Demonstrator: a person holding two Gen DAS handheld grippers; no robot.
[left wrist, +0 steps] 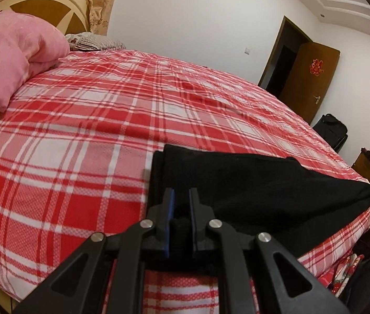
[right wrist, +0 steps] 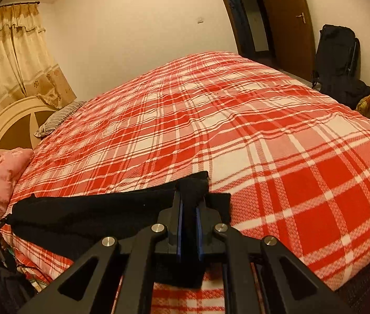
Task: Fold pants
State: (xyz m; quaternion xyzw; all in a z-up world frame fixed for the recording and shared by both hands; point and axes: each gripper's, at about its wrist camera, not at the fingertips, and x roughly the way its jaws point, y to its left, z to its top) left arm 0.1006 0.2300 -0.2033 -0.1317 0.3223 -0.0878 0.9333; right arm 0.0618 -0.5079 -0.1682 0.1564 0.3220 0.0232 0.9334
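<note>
**Bedroom with a red plaid bed**

A bed (left wrist: 93, 110) under a red-and-white plaid cover fills the room, its cream and brown headboard (right wrist: 9, 125) rounded. A pink quilt (left wrist: 9, 60) and a striped pillow (right wrist: 59, 116) lie at its head. Beige curtains (right wrist: 9, 57) hang beside white walls (left wrist: 198, 10). A brown door (left wrist: 313, 78) stands open; a black bag (right wrist: 337, 57) leans nearby.

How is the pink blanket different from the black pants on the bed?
The pink blanket is puffy and heaped by the headboard; the black pants are thin and stretched near the bed's edge. Nothing holds the blanket; the left gripper and right gripper pinch the pants. Both lie on the plaid bedspread.
</note>
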